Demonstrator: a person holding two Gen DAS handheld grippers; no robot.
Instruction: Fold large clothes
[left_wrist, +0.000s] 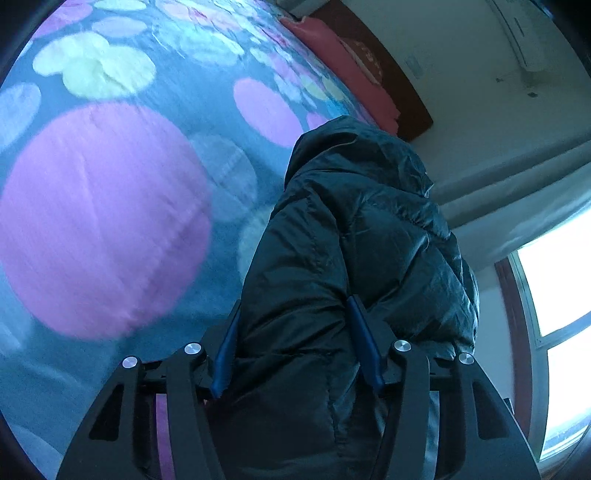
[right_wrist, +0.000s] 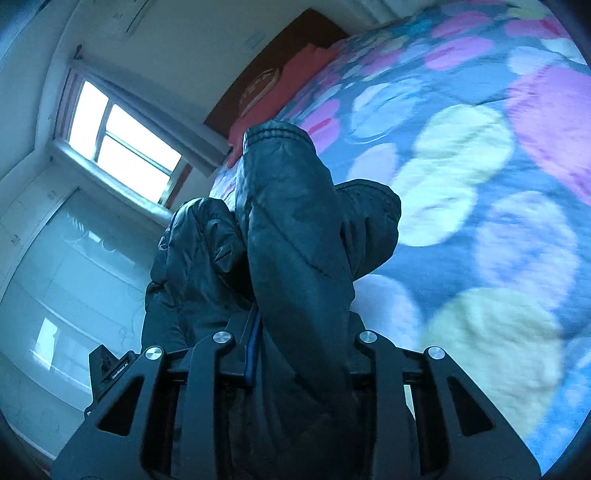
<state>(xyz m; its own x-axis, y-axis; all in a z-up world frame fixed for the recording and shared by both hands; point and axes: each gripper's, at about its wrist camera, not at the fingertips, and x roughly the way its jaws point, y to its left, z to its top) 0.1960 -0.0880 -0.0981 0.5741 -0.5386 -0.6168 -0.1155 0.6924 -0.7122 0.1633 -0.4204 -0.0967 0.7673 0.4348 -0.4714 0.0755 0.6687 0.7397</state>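
A dark puffy hooded jacket (left_wrist: 351, 240) hangs lifted above the bed. My left gripper (left_wrist: 295, 332) is shut on a thick fold of the jacket, which bulges between its blue-padded fingers (left_wrist: 364, 339). In the right wrist view my right gripper (right_wrist: 299, 339) is shut on another part of the jacket (right_wrist: 295, 229), with a sleeve and its cuff (right_wrist: 273, 134) sticking forward. Most of both grippers' fingers are hidden by fabric.
A bed with a blue cover with pink, yellow and white spots (left_wrist: 110, 206) (right_wrist: 480, 184) lies beneath. A red pillow (left_wrist: 343, 62) (right_wrist: 280, 92) lies against a dark headboard. A window (right_wrist: 122, 144) (left_wrist: 561, 295) and white walls stand beyond the bed.
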